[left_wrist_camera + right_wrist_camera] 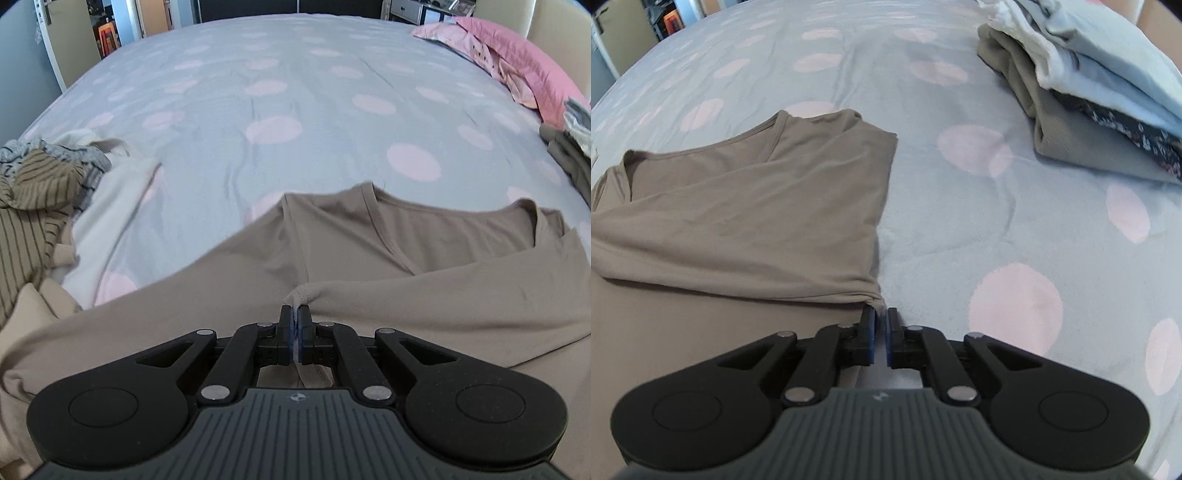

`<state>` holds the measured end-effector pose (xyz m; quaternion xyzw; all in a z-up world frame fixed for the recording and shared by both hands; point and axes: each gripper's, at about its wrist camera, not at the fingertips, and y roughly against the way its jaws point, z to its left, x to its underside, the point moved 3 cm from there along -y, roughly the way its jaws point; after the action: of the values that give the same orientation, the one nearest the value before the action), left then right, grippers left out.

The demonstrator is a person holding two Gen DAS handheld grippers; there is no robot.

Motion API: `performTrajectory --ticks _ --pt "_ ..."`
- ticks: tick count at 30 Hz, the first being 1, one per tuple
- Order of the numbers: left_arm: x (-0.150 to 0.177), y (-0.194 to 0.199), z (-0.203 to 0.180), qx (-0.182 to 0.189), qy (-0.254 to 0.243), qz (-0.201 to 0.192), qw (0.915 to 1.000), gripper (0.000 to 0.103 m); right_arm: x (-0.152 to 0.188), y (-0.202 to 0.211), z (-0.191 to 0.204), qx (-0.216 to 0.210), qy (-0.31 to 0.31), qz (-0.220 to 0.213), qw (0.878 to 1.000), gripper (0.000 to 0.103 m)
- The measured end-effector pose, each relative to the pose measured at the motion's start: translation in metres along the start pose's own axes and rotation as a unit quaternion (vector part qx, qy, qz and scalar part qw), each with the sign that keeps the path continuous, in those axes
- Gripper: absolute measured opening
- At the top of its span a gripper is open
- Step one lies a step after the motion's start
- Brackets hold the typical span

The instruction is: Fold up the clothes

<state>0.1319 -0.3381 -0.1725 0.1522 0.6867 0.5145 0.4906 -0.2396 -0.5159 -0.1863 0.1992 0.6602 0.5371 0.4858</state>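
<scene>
My left gripper (pixel 295 314) jaws are clenched on the taupe top's (pixel 369 258) folded sleeve, carrying it across the body. My right gripper (pixel 881 321) jaws, nearly closed, hold nothing beside the fold's lower-centre corner on the bed (pixel 960 221).

The left gripper (pixel 295 314) tilts steeply downward, its jaws pressed fully together on a pinch of fabric, with the blue pads meeting at the tips and the black linkage arms drawn in toward the centre. The right gripper (pixel 881 317) also tilts steeply downward, its jaws nearly together with a thin slit left between the blue pads. Nothing seems to sit in that slit, though the tips are too close together to be sure.
</scene>
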Motion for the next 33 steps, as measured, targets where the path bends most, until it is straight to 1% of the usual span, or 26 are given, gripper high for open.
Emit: performTrajectory --ticks 1,2,3,4,5,8,10,13,15,17,19,23,27,30,33 --pt "0.0 0.0 0.001 0.001 0.002 0.0 1.0 0.0 -0.002 0.001 0.0 -0.001 0.0 0.004 1.0 0.011" --pt "0.0 0.001 0.001 0.004 0.005 0.0 1.0 0.0 -0.003 0.003 0.001 -0.003 -0.002 0.01 1.0 0.017" --pt "0.0 0.002 0.001 0.007 0.008 0.0 0.9999 0.0 -0.006 0.005 -0.001 -0.004 -0.011 0.021 1.0 0.021" --pt "-0.001 0.003 0.002 0.01 0.011 -0.001 0.9999 0.001 -0.01 0.009 -0.004 -0.01 -0.02 0.028 0.999 0.023" --pt "-0.002 0.003 0.001 0.012 0.012 -0.002 0.9999 0.001 -0.014 0.014 -0.007 -0.019 -0.028 0.03 0.999 0.022" --pt "-0.003 0.003 0.0 0.018 0.013 -0.002 0.9997 0.001 -0.027 0.029 -0.016 -0.039 -0.047 0.015 0.998 0.026" --pt "-0.003 0.001 -0.002 0.019 0.012 0.0 0.9997 0.001 -0.036 0.035 -0.023 -0.047 -0.064 -0.004 0.997 0.029" --pt "-0.004 -0.004 -0.002 0.018 0.015 0.004 0.9997 0.001 -0.05 0.032 -0.033 -0.05 -0.092 -0.028 0.994 0.029" --pt "-0.004 -0.005 -0.002 0.018 0.02 0.005 0.9996 0.001 -0.06 0.028 -0.04 -0.049 -0.113 -0.036 0.992 0.029" --pt "-0.004 -0.006 -0.001 0.019 0.017 0.005 0.9997 0.001 -0.071 0.026 -0.045 -0.046 -0.123 -0.039 0.991 0.029" --pt "-0.003 -0.006 -0.001 0.02 0.014 0.005 0.9997 0.001 -0.078 0.024 -0.045 -0.051 -0.113 -0.041 0.991 0.029" --pt "-0.001 -0.01 0.002 0.018 0.011 0.011 0.9997 0.004 -0.088 0.016 -0.039 -0.057 -0.08 -0.031 0.995 0.029" --pt "-0.001 -0.013 0.003 0.022 0.012 0.014 0.9996 0.004 -0.094 0.002 -0.041 -0.05 -0.08 -0.018 0.995 0.029" --pt "-0.001 -0.014 0.004 0.026 0.014 0.014 0.9995 0.004 -0.099 -0.007 -0.045 -0.048 -0.091 -0.015 0.995 0.029" --pt "-0.002 -0.016 0.005 0.029 0.016 0.015 0.9993 0.004 -0.103 -0.016 -0.05 -0.051 -0.116 -0.014 0.992 0.029"
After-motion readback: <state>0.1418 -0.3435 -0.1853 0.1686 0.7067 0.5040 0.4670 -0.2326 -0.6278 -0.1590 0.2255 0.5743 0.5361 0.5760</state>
